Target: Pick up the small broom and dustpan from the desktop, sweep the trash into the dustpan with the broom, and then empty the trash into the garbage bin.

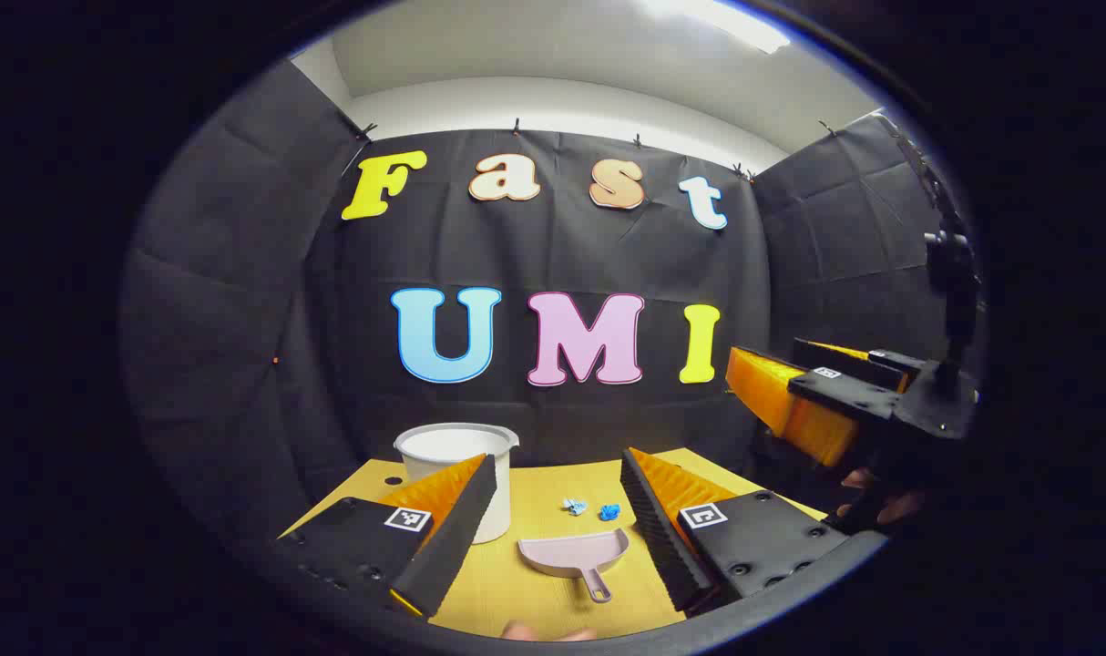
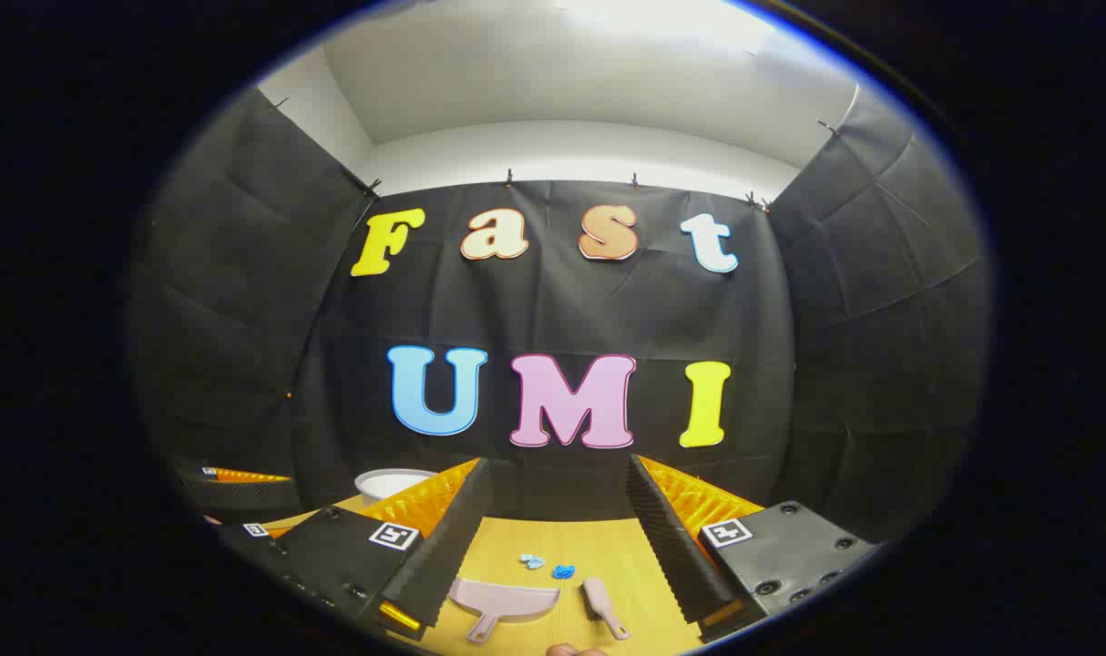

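A pale pink dustpan (image 1: 578,556) lies on the yellow wooden desktop (image 1: 535,510), handle toward me, between the fingers of my open left gripper (image 1: 558,524), which hovers above it. Two blue scraps of trash (image 1: 594,509) lie just behind the pan. A white garbage bin (image 1: 457,474) stands at the back left. In the right gripper view, the dustpan (image 2: 503,603), a small pink broom (image 2: 600,603) beside it and the trash (image 2: 548,566) lie below my open right gripper (image 2: 558,538). The right gripper (image 1: 790,401) also shows at the right of the left gripper view, held by a hand.
The left gripper (image 2: 243,492) shows at the left edge of the right gripper view, near the bin (image 2: 391,481). Black cloth walls close the booth on three sides behind the desk. A fingertip (image 1: 544,631) shows at the desk's near edge.
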Tool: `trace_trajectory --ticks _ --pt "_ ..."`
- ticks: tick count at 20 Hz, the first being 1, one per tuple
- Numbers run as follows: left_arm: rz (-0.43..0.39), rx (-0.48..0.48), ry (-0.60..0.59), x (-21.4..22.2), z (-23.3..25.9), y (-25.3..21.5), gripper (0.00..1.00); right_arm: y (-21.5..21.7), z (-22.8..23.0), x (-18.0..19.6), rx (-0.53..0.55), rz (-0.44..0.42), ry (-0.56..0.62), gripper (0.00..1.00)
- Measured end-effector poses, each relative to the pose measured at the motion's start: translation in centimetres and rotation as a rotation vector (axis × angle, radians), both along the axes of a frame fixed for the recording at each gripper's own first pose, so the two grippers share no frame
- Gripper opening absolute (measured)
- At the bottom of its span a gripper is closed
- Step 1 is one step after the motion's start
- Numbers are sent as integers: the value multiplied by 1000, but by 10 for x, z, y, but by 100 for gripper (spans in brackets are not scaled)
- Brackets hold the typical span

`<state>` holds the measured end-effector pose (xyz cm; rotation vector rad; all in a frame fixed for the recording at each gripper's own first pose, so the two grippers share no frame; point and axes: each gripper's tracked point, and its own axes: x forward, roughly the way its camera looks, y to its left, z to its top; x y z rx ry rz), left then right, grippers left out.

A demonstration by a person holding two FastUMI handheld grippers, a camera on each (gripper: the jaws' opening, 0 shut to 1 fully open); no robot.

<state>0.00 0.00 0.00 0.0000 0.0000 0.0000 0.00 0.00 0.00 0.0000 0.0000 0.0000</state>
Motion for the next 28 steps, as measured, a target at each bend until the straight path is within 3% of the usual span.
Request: trace_trajectory --ticks 1,2,10,15,16,17,20,21,22,24,25,28 --pt "3 -6 -2 2 -1 -1 82 1 -5 2 0 10 11 97" --pt "1 -12 -7 4 1 -2 82 1 -5 4 1 17 11 92" --pt "-38 -8 -20 16 11 -21 82 -19 -16 13 13 4 44 93" --pt "-42 7 -19 7 8 -23 81 -20 -21 0 24 -6 59 92" --pt "-50 3 -17 4 8 -24 82 -18 -20 -5 12 8 60 97" --pt "-57 2 -11 2 4 -26 81 -19 -22 -9 -3 12 60 92" --pt "-68 6 9 -2 -3 -27 82 -36 -18 -20 -12 -29 41 92" --pt "-68 2 5 -4 -4 -28 82 -40 -19 -22 -2 -47 42 97" --pt "-62 -8 10 -5 -4 -27 82 -42 -21 -23 11 -61 50 92" --pt "-57 -30 19 -5 -6 -25 82 -40 -26 -23 25 -69 67 97" --pt "-48 -30 14 -7 -4 -22 82 -39 -26 -21 24 -67 70 92" --pt "-33 -17 12 -4 -3 -16 82 -41 -25 -15 13 -69 64 92"
